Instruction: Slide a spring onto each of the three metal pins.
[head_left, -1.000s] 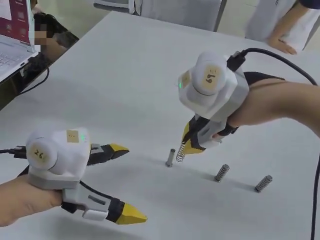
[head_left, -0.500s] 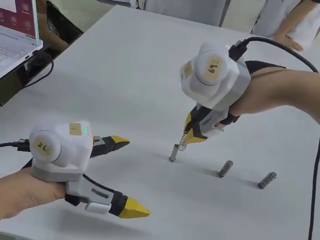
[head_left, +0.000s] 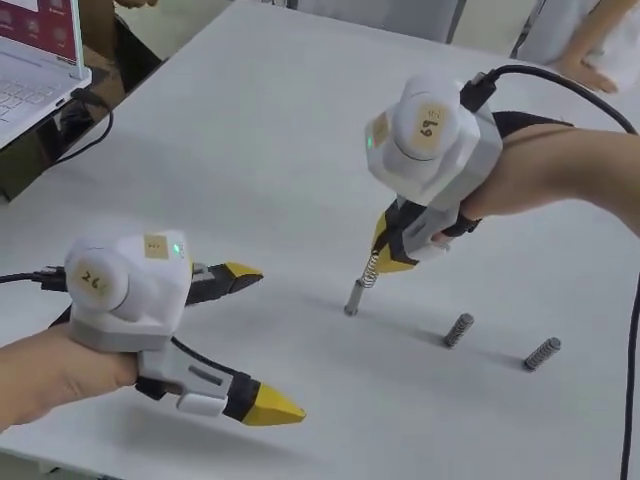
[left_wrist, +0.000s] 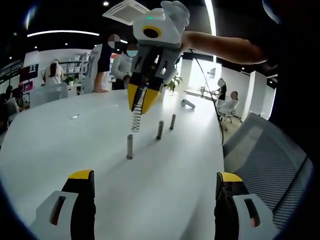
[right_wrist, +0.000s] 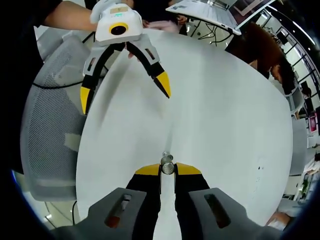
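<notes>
Spring (head_left: 371, 268) is pinched at its upper end in the right gripper (head_left: 395, 258), jaws narrow on it. It hangs slightly tilted, lower end just over the top of the bare pin (head_left: 354, 298); can't tell if they touch. Pin stands upright on the white table (head_left: 250, 150). Two more pins (head_left: 459, 330) (head_left: 542, 353) to its right each carry a spring already. Left gripper (head_left: 262, 340) sits low over the near side of the table, jaws spread wide, holding nothing. Tabletop is plain matte white. Open laptop (head_left: 30, 60) at the far-left corner, black cable (head_left: 85, 120) beside it. Left gripper view: grey mesh chair (left_wrist: 270, 160) at the table edge, open office behind, strip ceiling lights (left_wrist: 62, 33), several people standing or seated.
</notes>
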